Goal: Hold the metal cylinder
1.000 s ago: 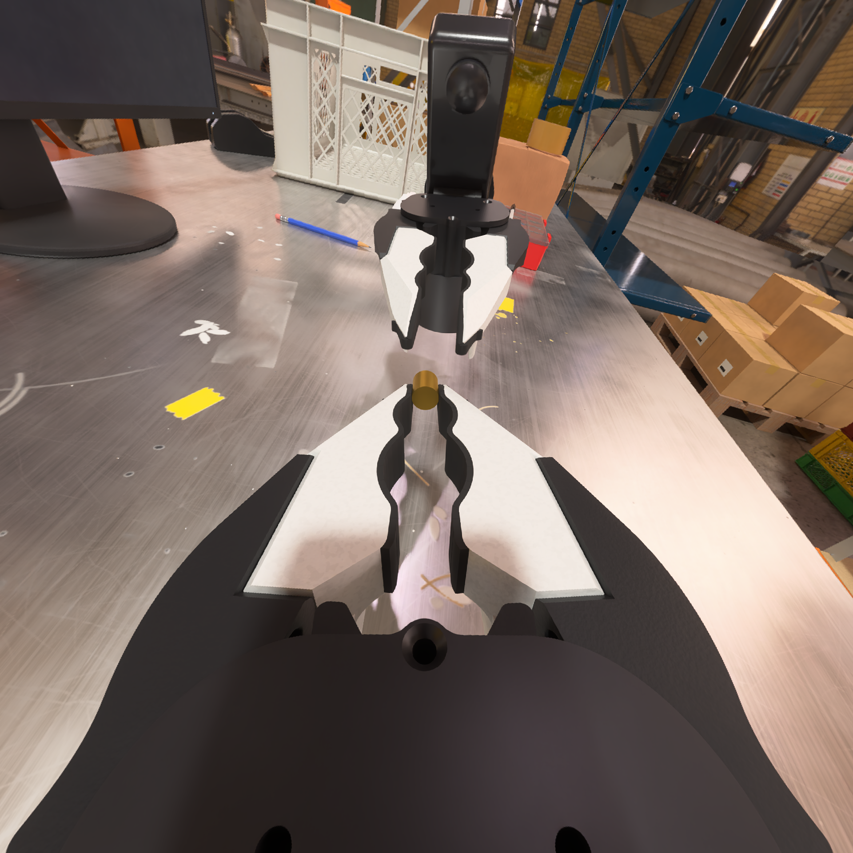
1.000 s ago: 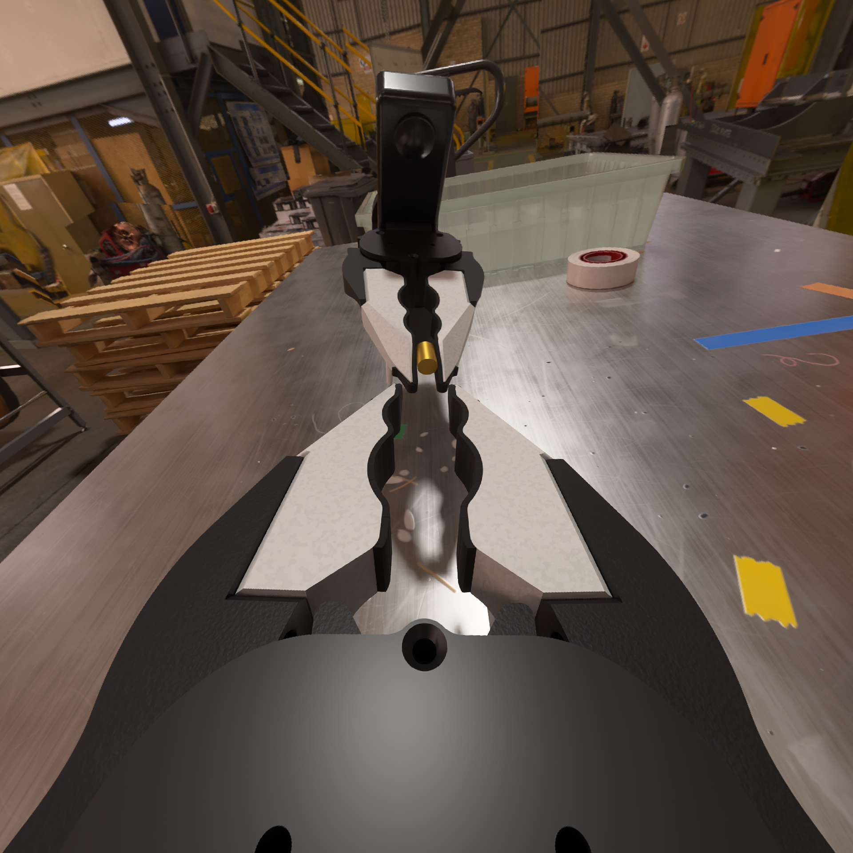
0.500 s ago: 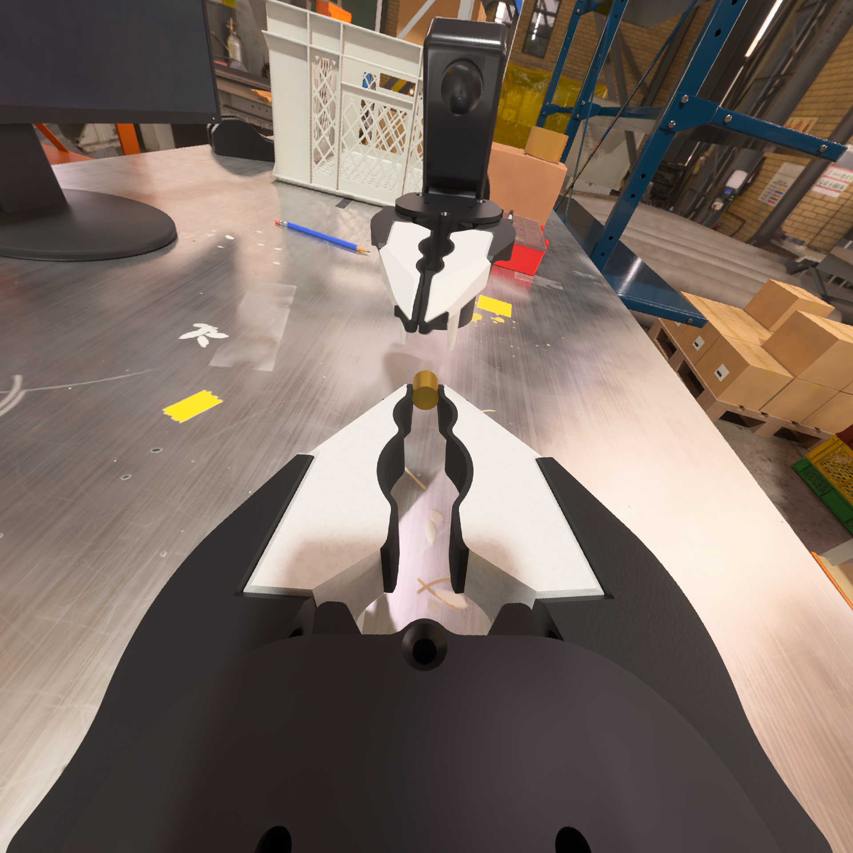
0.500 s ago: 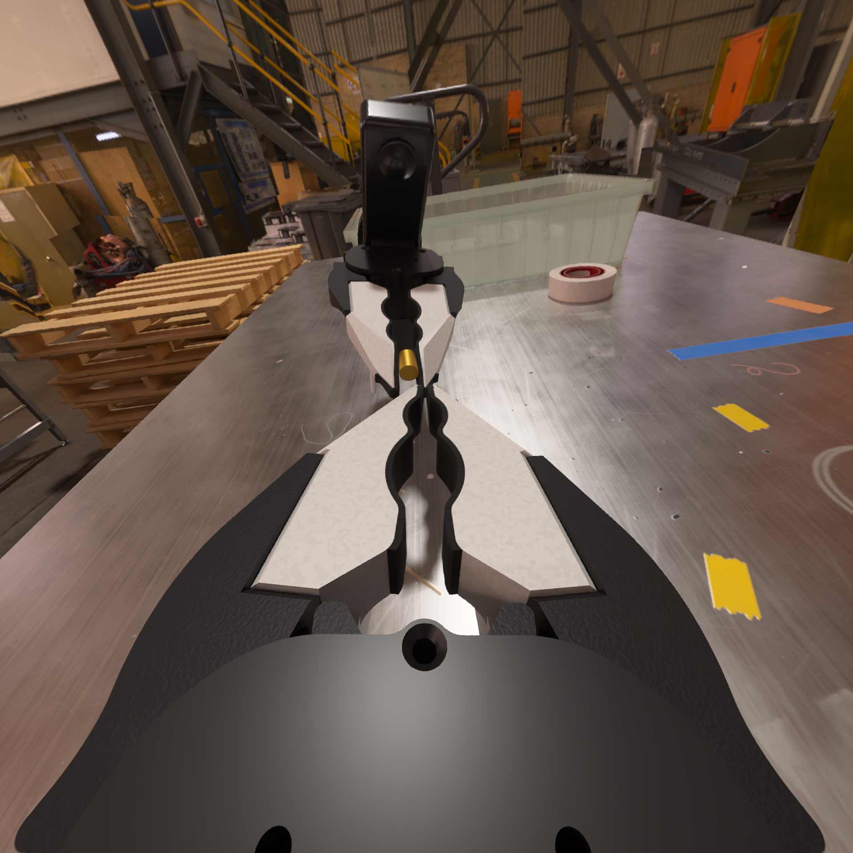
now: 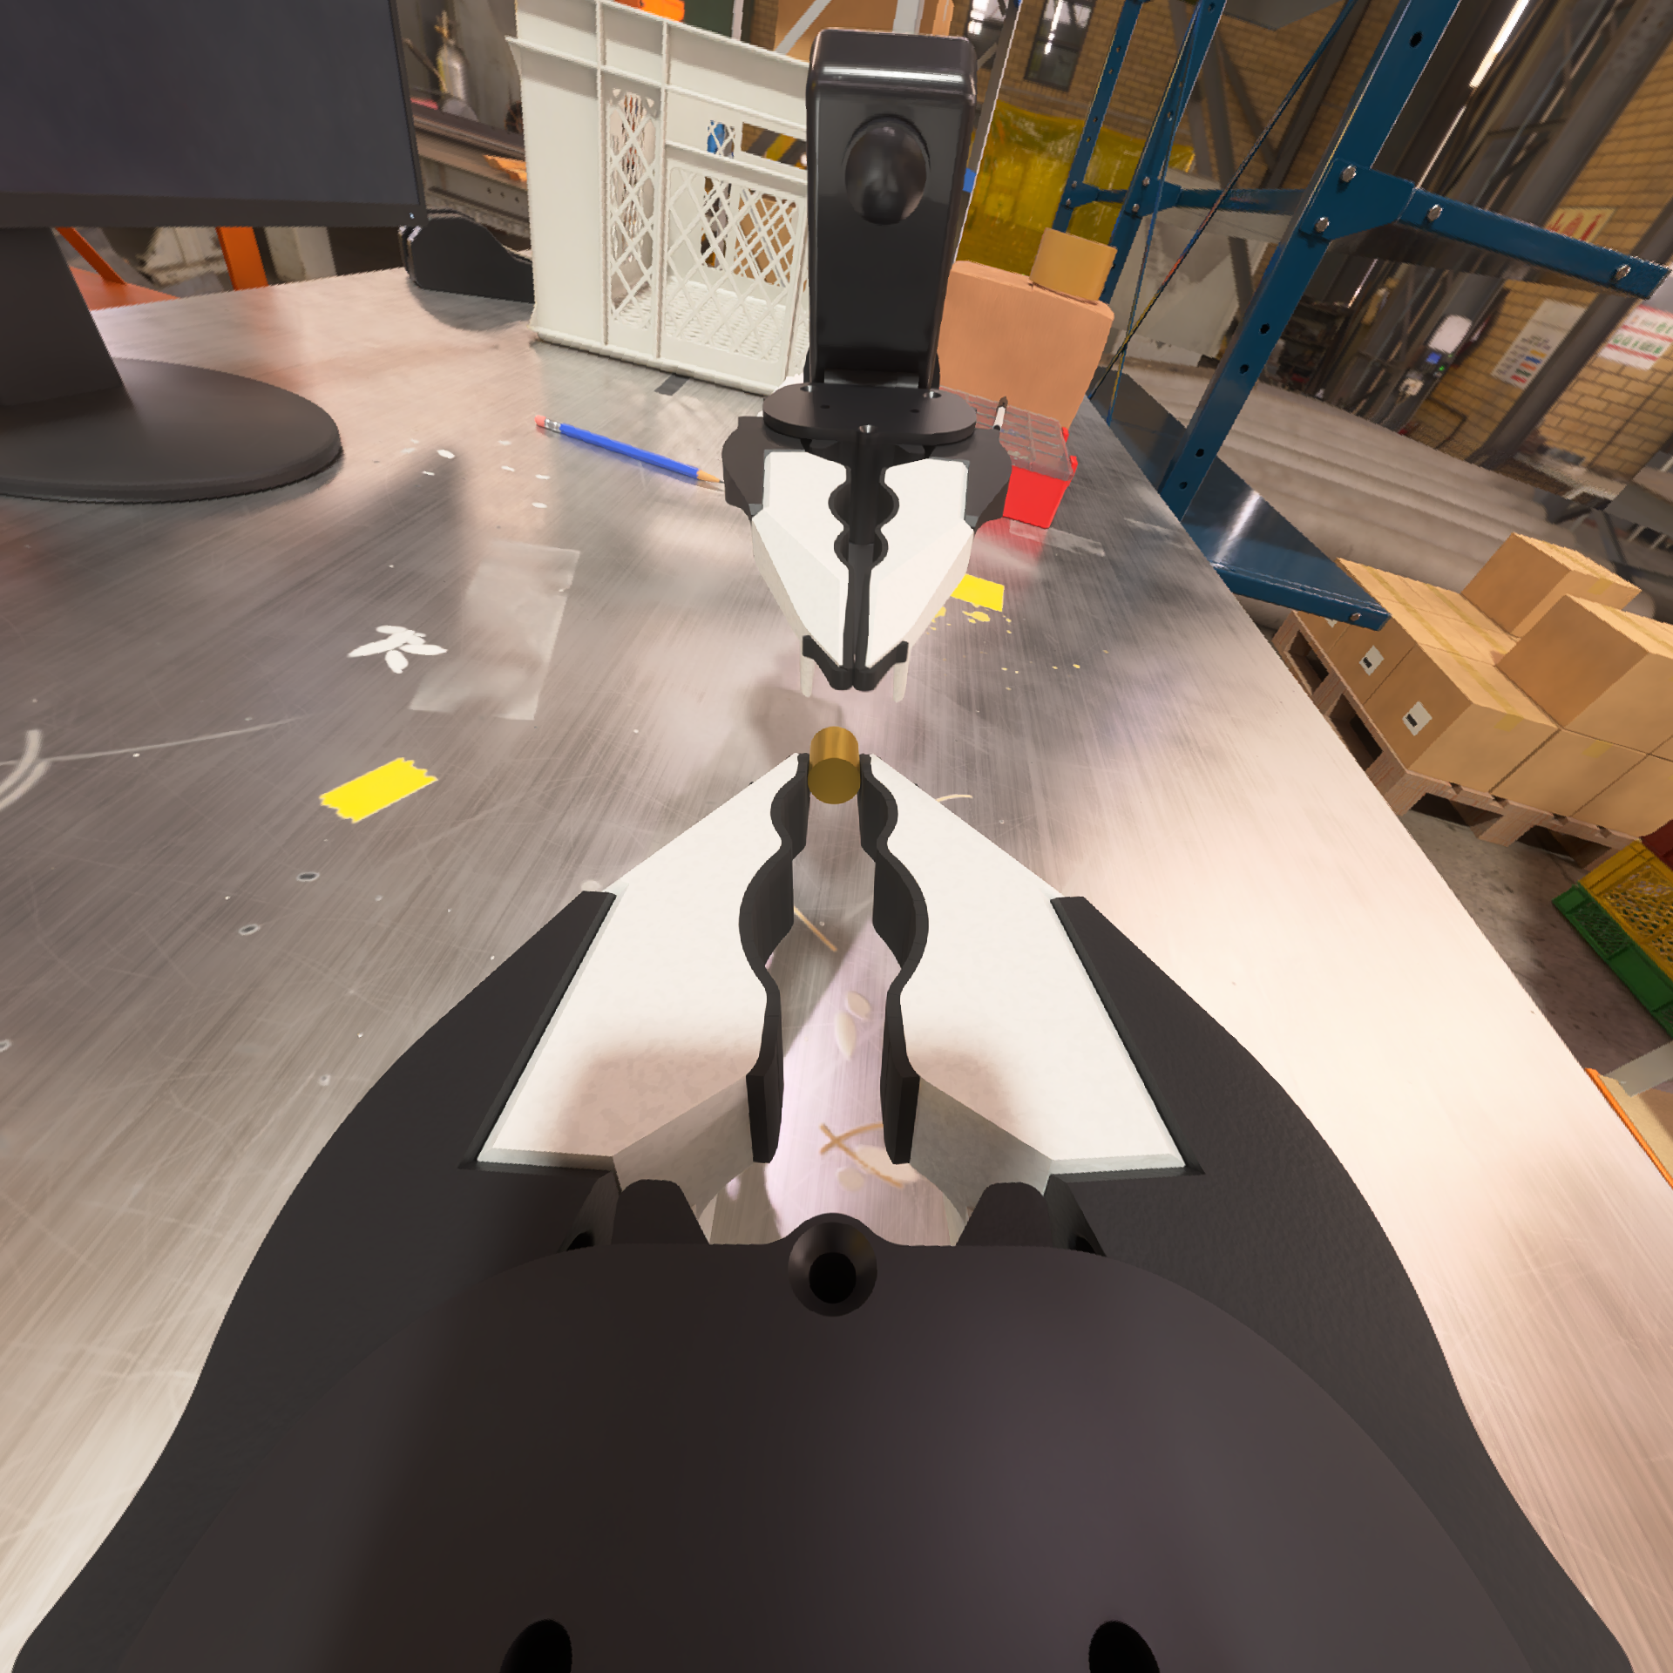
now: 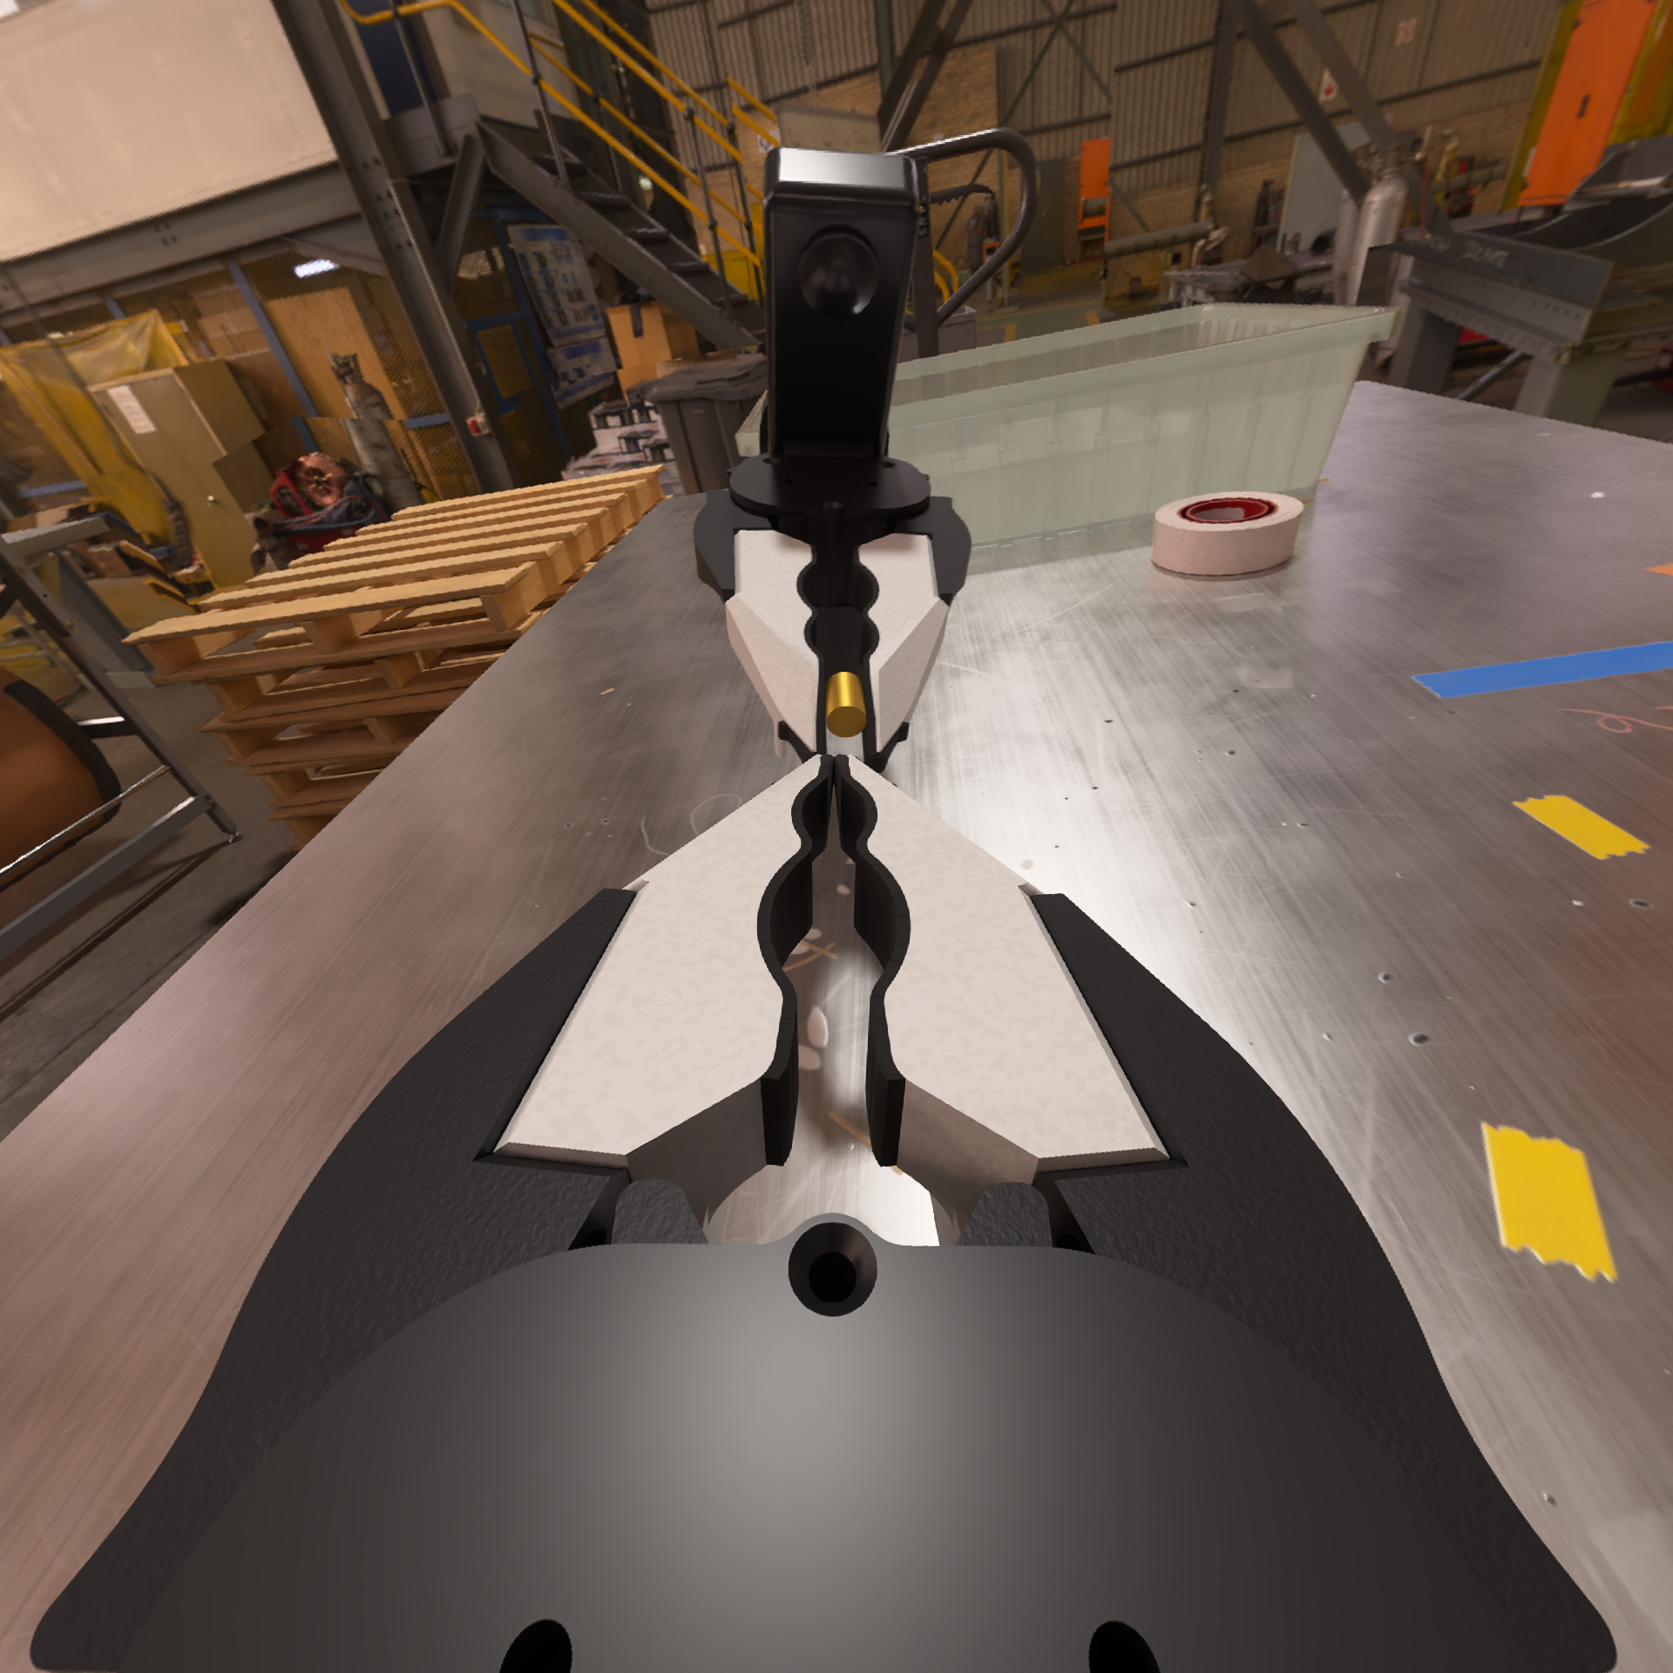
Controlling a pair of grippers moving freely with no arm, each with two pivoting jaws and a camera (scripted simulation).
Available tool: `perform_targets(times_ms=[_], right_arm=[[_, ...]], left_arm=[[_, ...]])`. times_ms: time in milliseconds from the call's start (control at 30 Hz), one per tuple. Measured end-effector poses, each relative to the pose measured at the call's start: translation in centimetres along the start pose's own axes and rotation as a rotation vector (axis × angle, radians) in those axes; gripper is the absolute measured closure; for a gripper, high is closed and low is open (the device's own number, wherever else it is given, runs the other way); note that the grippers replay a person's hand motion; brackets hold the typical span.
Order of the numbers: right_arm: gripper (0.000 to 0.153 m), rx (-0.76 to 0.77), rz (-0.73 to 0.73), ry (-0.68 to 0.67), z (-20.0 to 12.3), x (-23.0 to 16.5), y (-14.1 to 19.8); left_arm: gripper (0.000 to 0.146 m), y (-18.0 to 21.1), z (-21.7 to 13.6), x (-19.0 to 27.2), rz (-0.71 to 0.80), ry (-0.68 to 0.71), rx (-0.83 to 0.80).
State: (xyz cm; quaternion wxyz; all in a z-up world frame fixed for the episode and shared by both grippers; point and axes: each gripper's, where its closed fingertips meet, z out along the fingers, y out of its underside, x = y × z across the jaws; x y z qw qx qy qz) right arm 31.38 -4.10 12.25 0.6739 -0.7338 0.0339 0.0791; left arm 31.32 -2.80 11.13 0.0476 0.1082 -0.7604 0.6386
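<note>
A short brass-coloured metal cylinder [image 5: 833,769] is clamped between the tips of my left gripper [image 5: 833,780] and held above the steel table [image 5: 272,905]. It sticks forward out of the fingers. My right gripper [image 5: 855,674] faces it from just beyond, jaws closed and empty, with a small gap to the cylinder's end. In the right wrist view my right gripper [image 6: 833,769] is shut on nothing. Straight ahead of it the left gripper [image 6: 837,738] holds the cylinder [image 6: 846,704].
A monitor stand [image 5: 154,425], a white crate [image 5: 670,208], a blue pencil [image 5: 625,448], a red box [image 5: 1041,480] and a cardboard box [image 5: 1023,335] stand at the far side. A clear bin [image 6: 1132,416] and a tape roll [image 6: 1227,532] are at the other end. Table edges run alongside both grippers.
My right gripper has closed its jaws on nothing while staying just short of the cylinder. My left gripper has kept the cylinder still.
</note>
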Motion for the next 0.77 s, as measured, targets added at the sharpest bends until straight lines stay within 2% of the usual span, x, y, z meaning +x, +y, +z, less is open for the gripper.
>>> perform_targets(times_ms=[267,433,533,767], right_arm=[[0.153,-0.001,-0.002,0.073,-0.3,1.2,0.2],[0.148,-0.018,-0.027,0.166,-0.7,2.3,0.6],[0.139,-0.033,-0.03,0.204,-0.7,2.7,1.0],[0.137,-0.06,-0.039,0.255,-0.8,3.1,1.6]], left_arm=[[0.136,0.3,-0.4,-1.8,-0.05,-0.084,-0.007],[0.136,1.0,-0.5,-3.2,0.022,-0.196,-0.054],[0.136,1.2,-0.4,-3.5,0.112,-0.244,-0.075],[0.136,1.1,0.0,-3.1,0.364,-0.318,-0.087]])
